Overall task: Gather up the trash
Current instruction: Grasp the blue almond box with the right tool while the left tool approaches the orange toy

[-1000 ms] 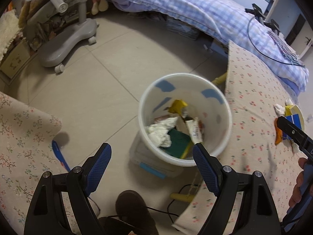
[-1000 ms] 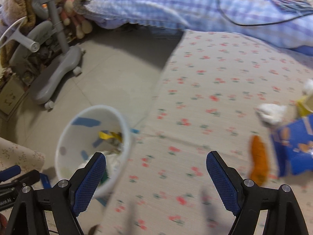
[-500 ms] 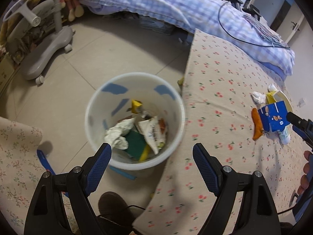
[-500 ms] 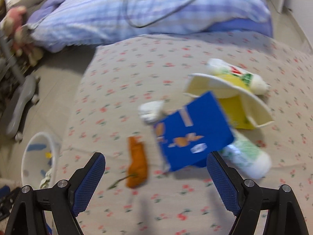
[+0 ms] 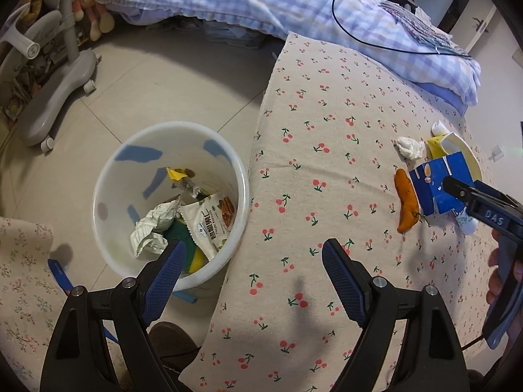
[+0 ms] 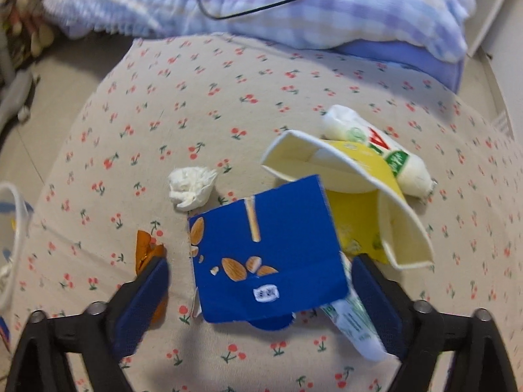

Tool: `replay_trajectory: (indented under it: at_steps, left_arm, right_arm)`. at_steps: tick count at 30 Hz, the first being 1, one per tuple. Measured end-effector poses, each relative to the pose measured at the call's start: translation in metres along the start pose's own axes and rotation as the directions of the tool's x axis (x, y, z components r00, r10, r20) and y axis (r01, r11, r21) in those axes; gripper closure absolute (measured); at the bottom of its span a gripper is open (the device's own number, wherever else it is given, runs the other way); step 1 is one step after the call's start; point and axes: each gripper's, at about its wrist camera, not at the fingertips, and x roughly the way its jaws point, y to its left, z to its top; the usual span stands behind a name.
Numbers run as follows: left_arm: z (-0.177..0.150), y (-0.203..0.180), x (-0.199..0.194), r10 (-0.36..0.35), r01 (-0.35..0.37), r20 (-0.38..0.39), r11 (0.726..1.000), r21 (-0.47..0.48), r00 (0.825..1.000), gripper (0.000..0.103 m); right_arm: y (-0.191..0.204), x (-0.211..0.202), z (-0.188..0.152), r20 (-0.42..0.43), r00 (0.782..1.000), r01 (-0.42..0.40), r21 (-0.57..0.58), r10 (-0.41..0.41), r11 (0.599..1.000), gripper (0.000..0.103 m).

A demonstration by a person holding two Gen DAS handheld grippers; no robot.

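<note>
Trash lies on a cherry-print cloth point(image 6: 228, 98): a blue almond carton point(image 6: 264, 258), a yellow-and-cream box point(image 6: 359, 196), two white tubes point(image 6: 376, 143), a crumpled tissue point(image 6: 191, 186) and an orange wrapper point(image 6: 145, 251). My right gripper point(image 6: 260, 277) straddles the blue carton, its jaws opening and not touching it. In the left wrist view the carton point(image 5: 434, 186), orange wrapper point(image 5: 405, 205) and right gripper point(image 5: 457, 192) sit at the right. My left gripper point(image 5: 251, 264) hangs open and empty over the cloth's edge beside the white bin point(image 5: 108, 196), which holds several wrappers.
A bed with a checked blue duvet point(image 5: 261, 0) and a black cable point(image 5: 376, 42) runs along the back. A grey chair base point(image 5: 55, 88) stands on the tiled floor at left. A second floral cloth point(image 5: 23, 277) lies at lower left. A shoe point(image 5: 173, 339) shows below.
Both grippers swung right, from the bin to the cloth. The right gripper came over the blue carton and closer to it, and its jaws spread wider. The bin slid left in the left view.
</note>
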Motion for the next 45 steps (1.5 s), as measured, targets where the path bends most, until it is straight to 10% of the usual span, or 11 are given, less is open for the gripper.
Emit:
replay_trajectory:
  at_steps: [13, 34, 45]
  left_arm:
    - [-0.001, 0.003, 0.009, 0.012, -0.012, -0.024, 1.0, 0.003, 1.0, 0.016]
    - [0.005, -0.131, 0.031, -0.187, 0.19, -0.043, 0.976, 0.108, 0.982, 0.017]
    - [0.009, -0.161, 0.046, -0.224, 0.226, -0.025, 0.965, 0.131, 0.974, 0.052]
  right_arm:
    - [0.014, 0.031, -0.002, -0.016, 0.993, 0.11, -0.131, -0.113, 0.985, 0.013]
    - [-0.08, -0.044, -0.038, 0.018, 1.0, 0.017, 0.104, -0.019, 0.994, 0.013]
    - [-0.117, -0.058, -0.064, 0.005, 0.999, -0.038, 0.195, 0.038, 0.98, 0.013]
